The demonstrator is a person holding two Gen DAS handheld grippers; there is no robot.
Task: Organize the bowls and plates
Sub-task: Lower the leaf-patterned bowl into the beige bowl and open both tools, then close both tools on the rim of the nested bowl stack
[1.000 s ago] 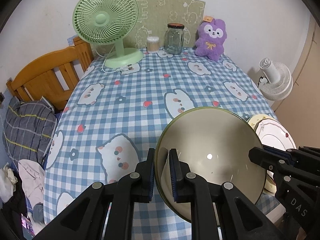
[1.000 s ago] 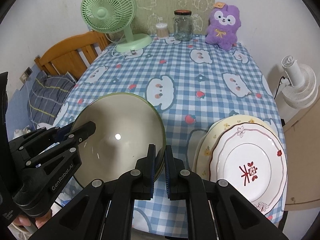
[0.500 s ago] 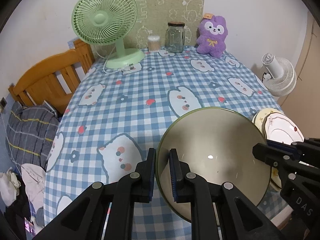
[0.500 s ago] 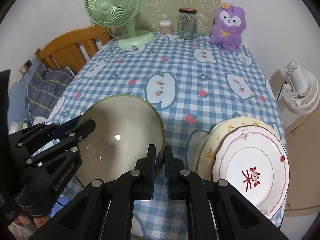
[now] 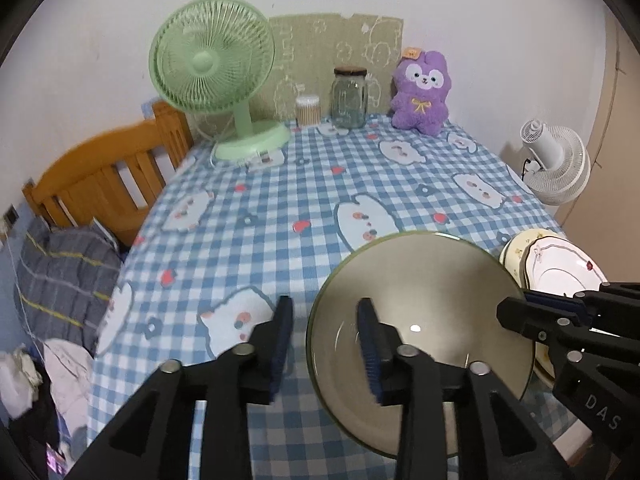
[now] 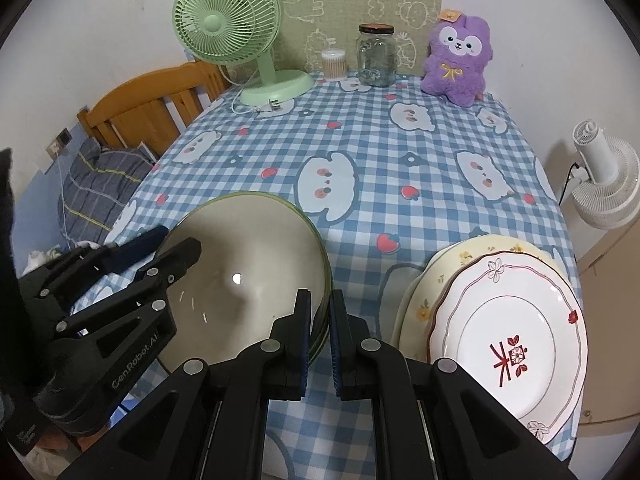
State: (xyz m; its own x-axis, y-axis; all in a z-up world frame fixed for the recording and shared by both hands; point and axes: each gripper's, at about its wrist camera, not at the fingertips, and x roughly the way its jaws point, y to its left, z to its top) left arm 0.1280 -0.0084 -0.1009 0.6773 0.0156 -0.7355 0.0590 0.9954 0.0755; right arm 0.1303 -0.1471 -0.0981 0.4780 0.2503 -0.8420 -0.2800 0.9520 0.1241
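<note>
- With my left gripper (image 5: 325, 338) just having opened, its pads now stand apart: one finger sits inside the bowl (image 5: 420, 320), the other outside, the bowl's left rim between them and not pinched.
- My right gripper (image 6: 320, 330) is clamped on the bowl's right rim, pads tight on both sides of the wall.
- Bowl: round, wide, greyish-beige glossy inside, thin green rim, one bright light spot near the middle. A second green edge shows below the rim in the right view; can't tell if that is another bowl nested under it.
- Bowl's mouth faces up, tipped slightly toward me; round, so no long axis. Can't tell if its base touches the cloth.
- It sits at the near edge of the table (image 6: 400, 152), on the blue checked cloth, left of centre.
- Just right of it, apart from it: white plate (image 6: 508, 344) with red mark stacked on a cream floral plate (image 6: 456, 260).
- Far edge: green fan (image 5: 216, 68), glass jar (image 5: 349, 98), purple plush (image 5: 422, 92).
</note>
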